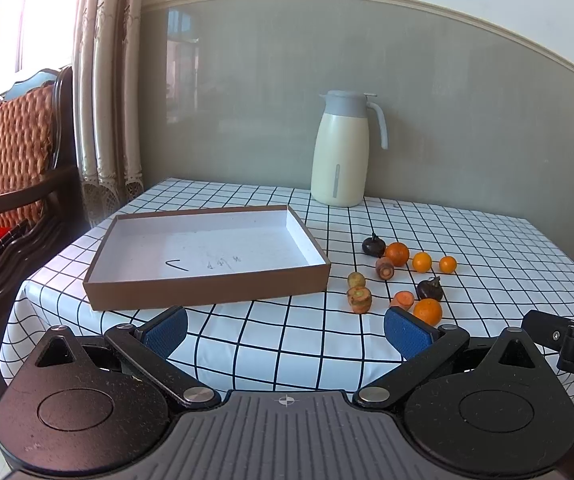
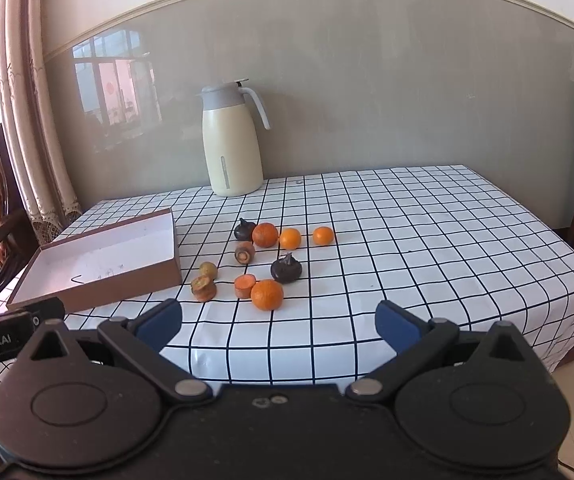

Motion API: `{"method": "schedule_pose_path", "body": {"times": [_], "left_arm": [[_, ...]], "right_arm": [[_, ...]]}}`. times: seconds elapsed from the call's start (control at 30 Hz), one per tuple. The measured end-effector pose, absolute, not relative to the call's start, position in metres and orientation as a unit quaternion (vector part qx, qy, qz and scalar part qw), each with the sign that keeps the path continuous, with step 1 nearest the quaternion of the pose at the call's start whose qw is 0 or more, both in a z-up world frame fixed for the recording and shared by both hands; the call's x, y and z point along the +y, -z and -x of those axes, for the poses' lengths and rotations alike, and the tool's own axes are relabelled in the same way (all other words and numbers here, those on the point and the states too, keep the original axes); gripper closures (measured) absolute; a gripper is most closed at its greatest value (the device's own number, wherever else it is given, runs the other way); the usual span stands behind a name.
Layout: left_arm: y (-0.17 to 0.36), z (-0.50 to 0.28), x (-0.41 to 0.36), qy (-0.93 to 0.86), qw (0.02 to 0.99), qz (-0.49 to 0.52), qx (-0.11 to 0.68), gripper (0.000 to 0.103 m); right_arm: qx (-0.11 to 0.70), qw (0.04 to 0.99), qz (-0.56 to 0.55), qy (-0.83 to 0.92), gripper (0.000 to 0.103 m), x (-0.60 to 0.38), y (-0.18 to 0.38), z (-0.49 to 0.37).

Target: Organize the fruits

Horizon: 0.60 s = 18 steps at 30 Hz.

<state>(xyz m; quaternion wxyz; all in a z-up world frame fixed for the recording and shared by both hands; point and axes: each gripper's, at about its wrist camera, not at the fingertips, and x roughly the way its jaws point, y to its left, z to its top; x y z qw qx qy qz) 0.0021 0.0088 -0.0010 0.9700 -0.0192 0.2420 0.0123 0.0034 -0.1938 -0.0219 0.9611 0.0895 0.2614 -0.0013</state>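
So we're right at the start here, nothing's been sorted yet. The box (image 1: 207, 256) is sitting empty on the checked cloth (image 2: 407, 240), and all the produce is loose just to the right of it: four oranges, a few carrot chunks, two dark bulb-looking things and one small greenish fruit (image 2: 208, 269).

Both tools are spread wide with nothing in them. Our left gripper (image 1: 285, 330) hangs over the near edge of the table, roughly in front of the box's near right corner. Our right gripper (image 2: 277, 326) is pulled back off the near edge too, and it lines up nicely with the closest orange (image 2: 267, 295), which lies straight ahead between the fingers' lines but apart from them. A carrot chunk (image 2: 244, 285) is touching or nearly touching that orange on its left; we can't tell which.

Best guess for the next move: push the right one forward and down onto that orange, close gently since it'll roll, then carry it left into the box. The carrot bit might get nudged.

The jug (image 2: 231, 140) at the back is well out of the way.
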Motion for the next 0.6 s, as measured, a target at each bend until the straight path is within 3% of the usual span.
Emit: {"method": "schedule_pose_path", "body": {"times": [0.6], "left_arm": [[0.0031,-0.0013,0.0129,-0.012,0.971,0.023,0.239,0.000]], "right_arm": [[0.262,0.961,-0.089,-0.001,0.006,-0.1922,0.0210,-0.0047]]}}
